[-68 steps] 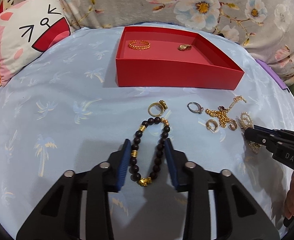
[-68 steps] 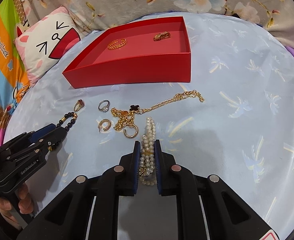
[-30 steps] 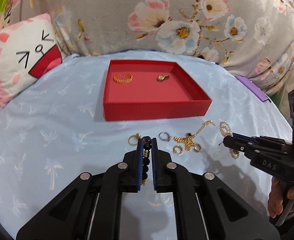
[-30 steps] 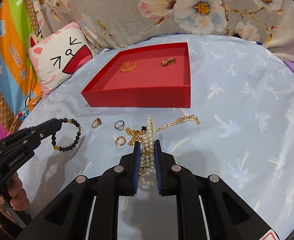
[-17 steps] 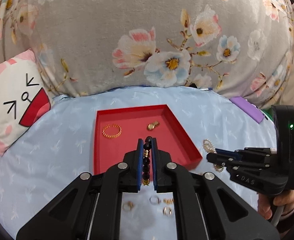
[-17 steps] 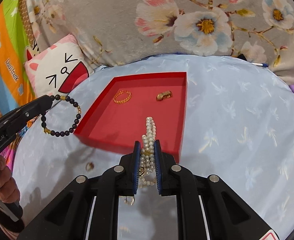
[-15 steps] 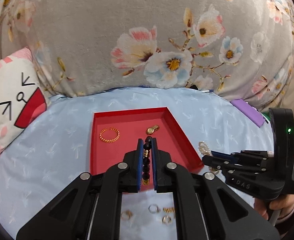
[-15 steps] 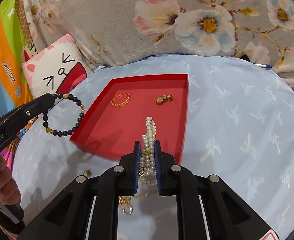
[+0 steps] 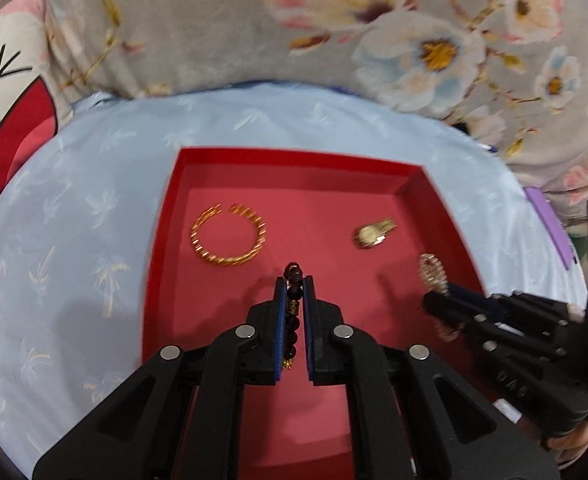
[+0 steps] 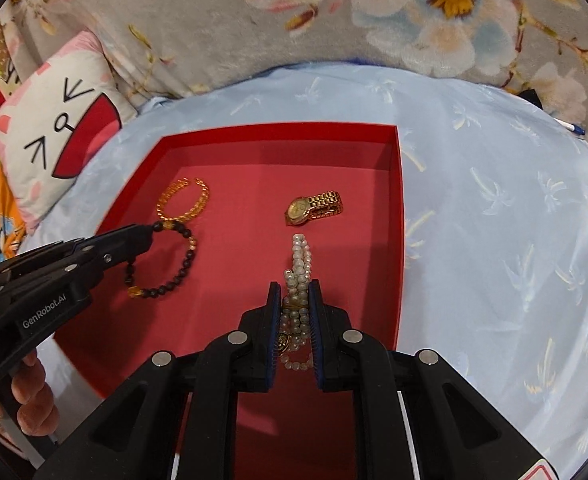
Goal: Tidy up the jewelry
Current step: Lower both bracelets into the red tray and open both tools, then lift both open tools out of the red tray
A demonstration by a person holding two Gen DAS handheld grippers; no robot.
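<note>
A red tray (image 9: pixel 162 216) (image 10: pixel 397 216) lies on the light blue cloth. In it lie a gold bangle (image 9: pixel 228 236) (image 10: pixel 184 198) and a gold watch (image 9: pixel 373 233) (image 10: pixel 313 206). My left gripper (image 9: pixel 294 280) is shut on a dark bead bracelet (image 9: pixel 293 312) and holds it over the tray; the bracelet hangs as a loop in the right wrist view (image 10: pixel 166 260). My right gripper (image 10: pixel 295 288) is shut on a pearl bracelet (image 10: pixel 299 276) over the tray's right half; it also shows in the left wrist view (image 9: pixel 433 274).
A floral grey cushion (image 9: pixel 373 40) (image 10: pixel 333 12) lines the back. A cat-face pillow (image 10: pixel 62 120) (image 9: pixel 6 92) sits at the left. A purple object (image 9: pixel 549 228) lies at the right edge of the cloth.
Both grippers have moved forward and lower over the red tray, each still holding its bracelet. The loose jewelry on the cloth has dropped out of view.
</note>
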